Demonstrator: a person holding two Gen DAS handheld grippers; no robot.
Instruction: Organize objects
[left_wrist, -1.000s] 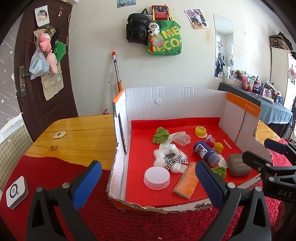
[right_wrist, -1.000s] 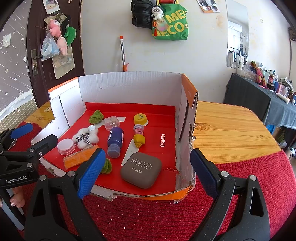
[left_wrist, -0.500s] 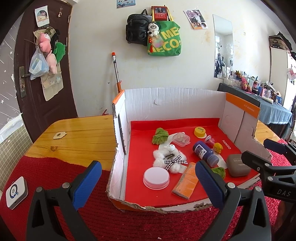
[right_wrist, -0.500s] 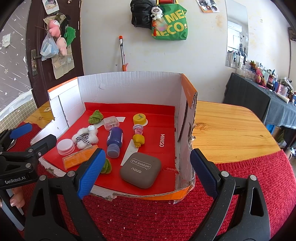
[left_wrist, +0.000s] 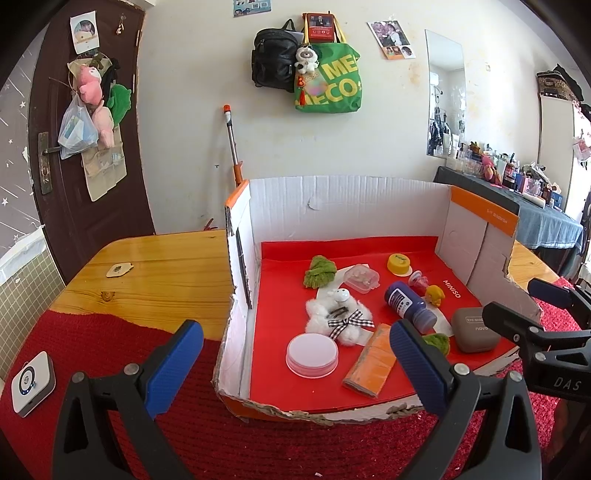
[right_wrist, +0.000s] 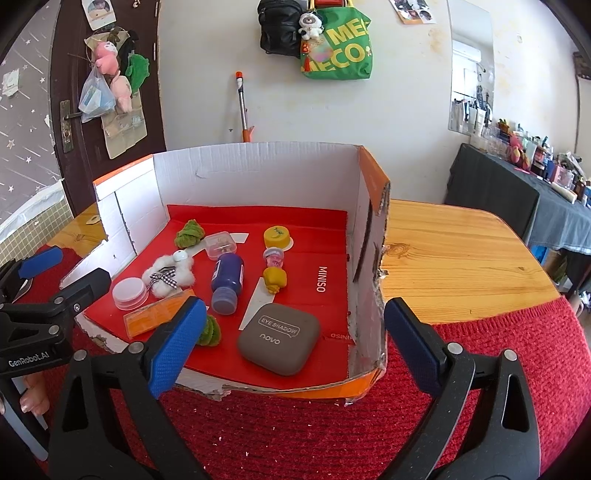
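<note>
Lying at the far left on the red knitted cloth: a small white device with a round blue mark. Resting further back on the bare wooden desk: a small beige tag.

Hovering over the cloth just in front of the box: the left hand-held gripper, released, blue pads wide apart, gripping nothing.

Sitting on the desk with its torn front wall down: a white cardboard box with orange edges and a red floor marked MINISO. Lying inside, from the left:
- a round white jar with a pink rim, near the front;
- a fluffy white plush wearing a checked bow, just behind the jar;
- a green fuzzy ball further back;
- a flat orange pack at an angle, just beside the jar;
- a small clear case;
- a dark blue bottle on its side;
- a yellow round tub near the back, a small pink-capped toy and a yellow figure in a row;
- a second green fuzzy ball near the front;
- a grey rounded case reading EYE SHADOW, near the right wall.

Hovering before the box's right front corner: the right hand-held gripper, jaws opening wide, clasping nothing.
</note>
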